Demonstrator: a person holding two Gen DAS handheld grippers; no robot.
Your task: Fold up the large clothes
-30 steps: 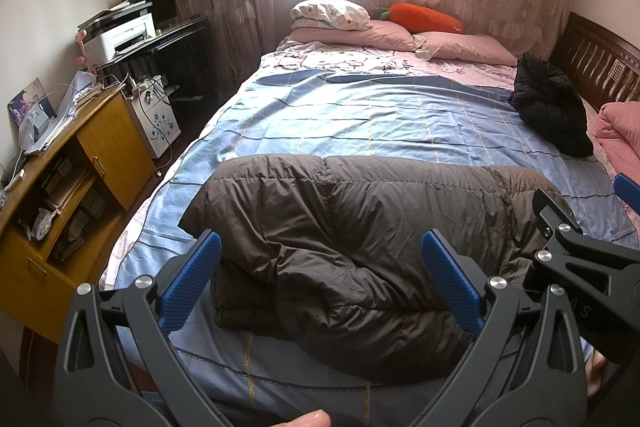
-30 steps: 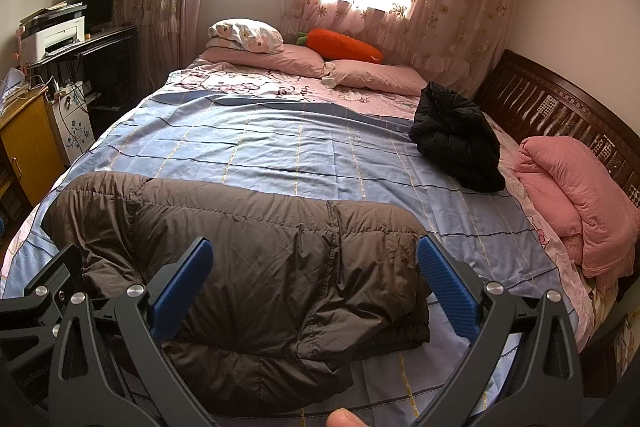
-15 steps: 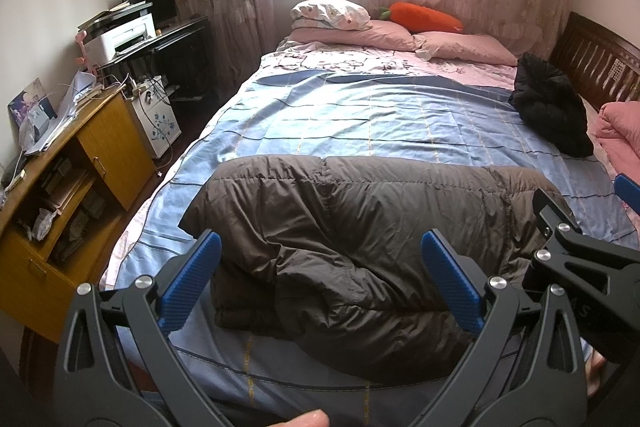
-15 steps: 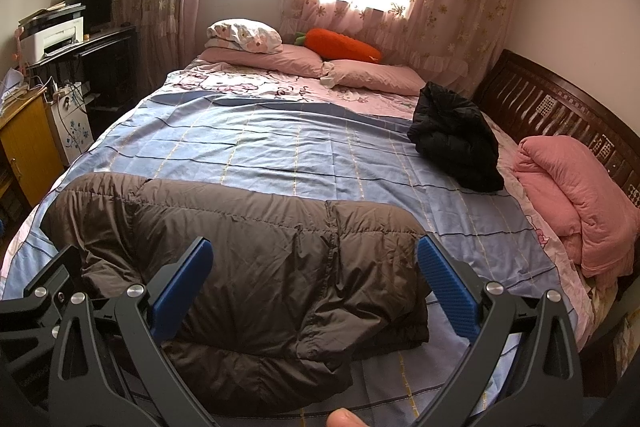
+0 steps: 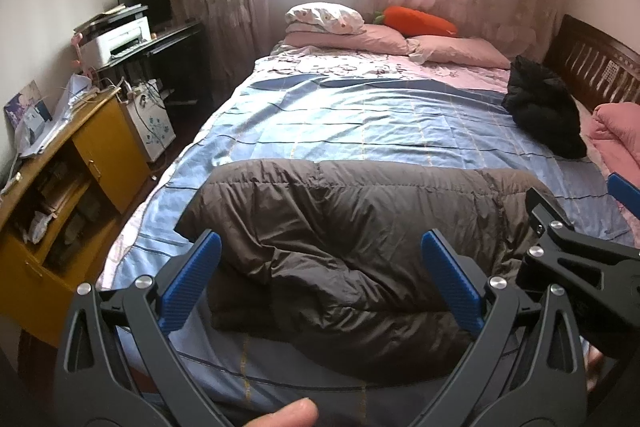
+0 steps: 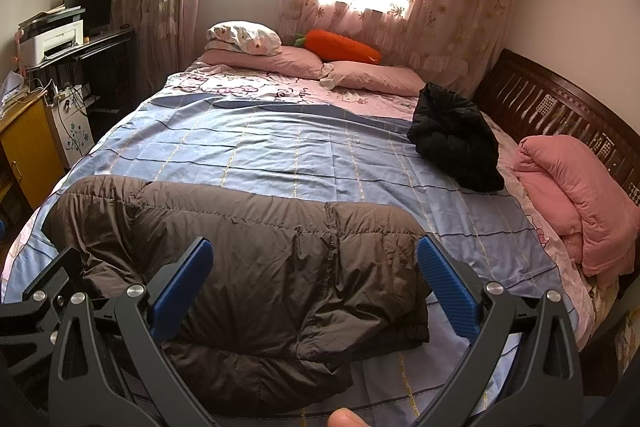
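Jacket, brown and half folded, lies across the bed's near edge. Left gripper and right gripper hover wide open, holding nothing; better to pinch both end corners together before folding.

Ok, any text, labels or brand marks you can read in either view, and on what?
None can be read.
Printer: no legible marking.
Card on the cabinet: picture only, too blurred.
Jacket: no label showing.
Right gripper body: faint embossing, too dark to read.
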